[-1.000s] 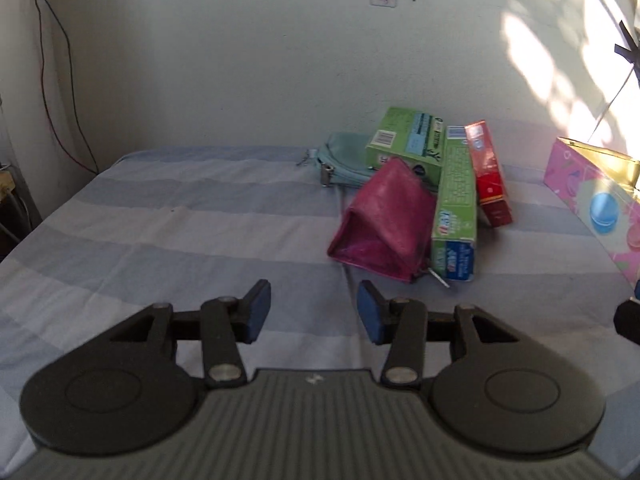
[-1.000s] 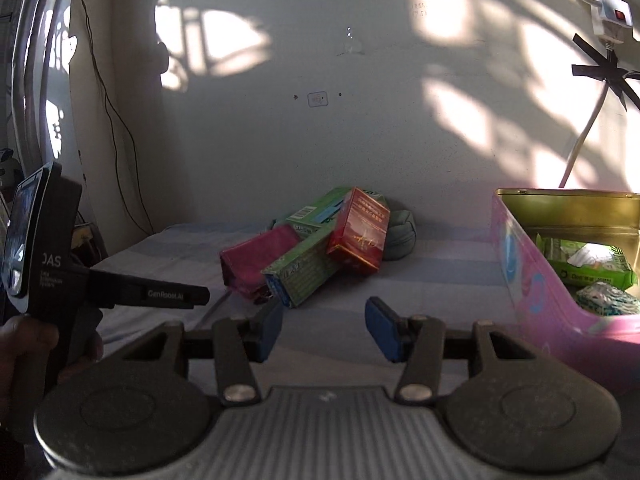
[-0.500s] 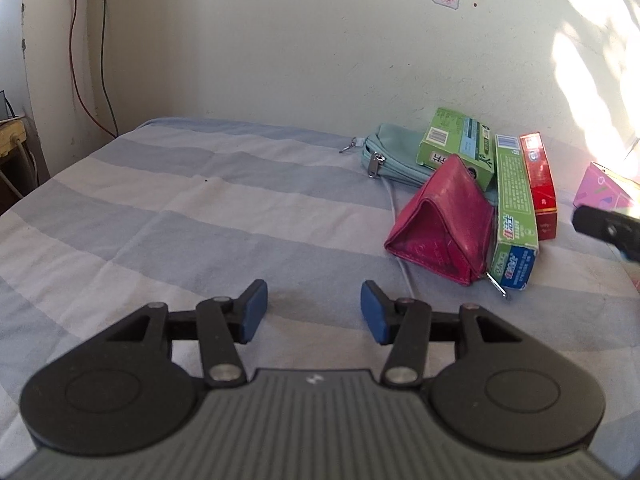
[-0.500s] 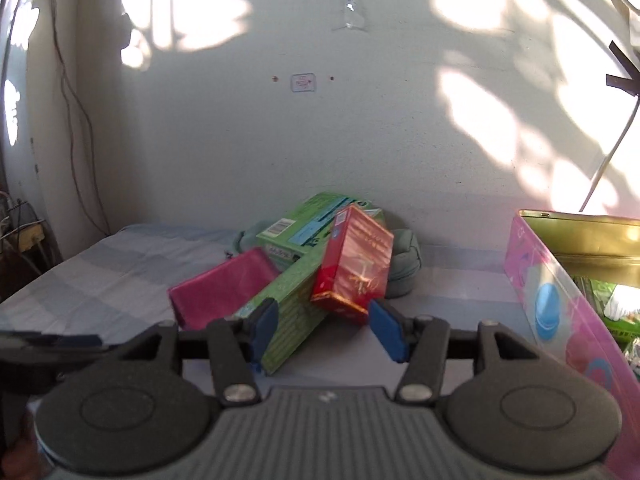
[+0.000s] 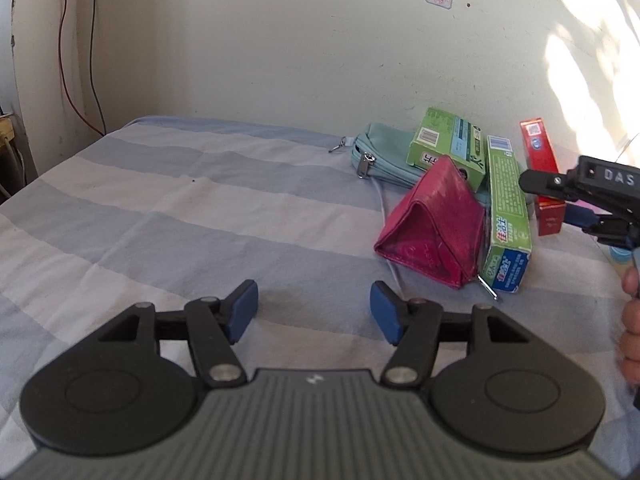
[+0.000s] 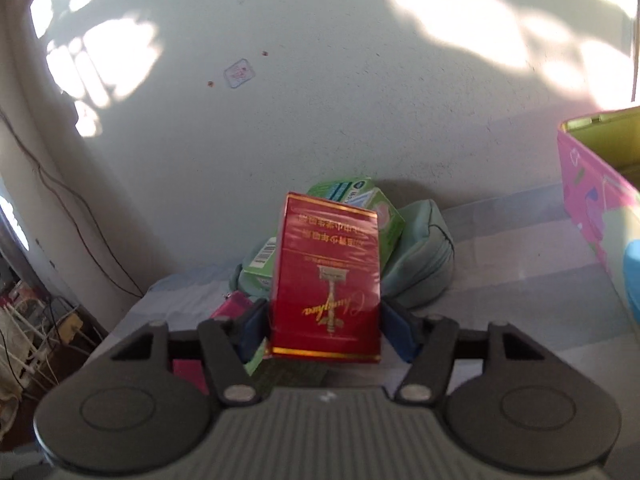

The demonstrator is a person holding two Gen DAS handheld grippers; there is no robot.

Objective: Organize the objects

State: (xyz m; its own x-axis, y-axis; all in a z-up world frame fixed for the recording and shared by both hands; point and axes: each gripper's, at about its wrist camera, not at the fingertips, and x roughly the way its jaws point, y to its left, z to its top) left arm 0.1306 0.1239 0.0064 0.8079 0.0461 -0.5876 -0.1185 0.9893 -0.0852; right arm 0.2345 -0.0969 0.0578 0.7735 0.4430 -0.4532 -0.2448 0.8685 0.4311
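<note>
A red box (image 6: pixel 326 284) leans on a pile of a long green box (image 5: pixel 506 216), a shorter green box (image 5: pixel 448 148), a teal pouch (image 5: pixel 380 156) and a magenta wallet (image 5: pixel 434 224) on the striped bed. My right gripper (image 6: pixel 324 330) is open with its blue pads on either side of the red box's near end, very close to its sides. It shows in the left wrist view (image 5: pixel 580 216) beside the red box (image 5: pixel 542 160). My left gripper (image 5: pixel 314 316) is open and empty above the sheet, left of the pile.
A pink bin (image 6: pixel 600 196) stands at the right on the bed. The wall (image 5: pixel 280 40) runs right behind the pile. Cables (image 6: pixel 36 320) lie off the bed's left edge. The striped sheet (image 5: pixel 180 208) stretches left of the pile.
My right gripper has moved forward so the red box now sits between its pads. My left gripper has swung left, so the pile sits further right in its view.
</note>
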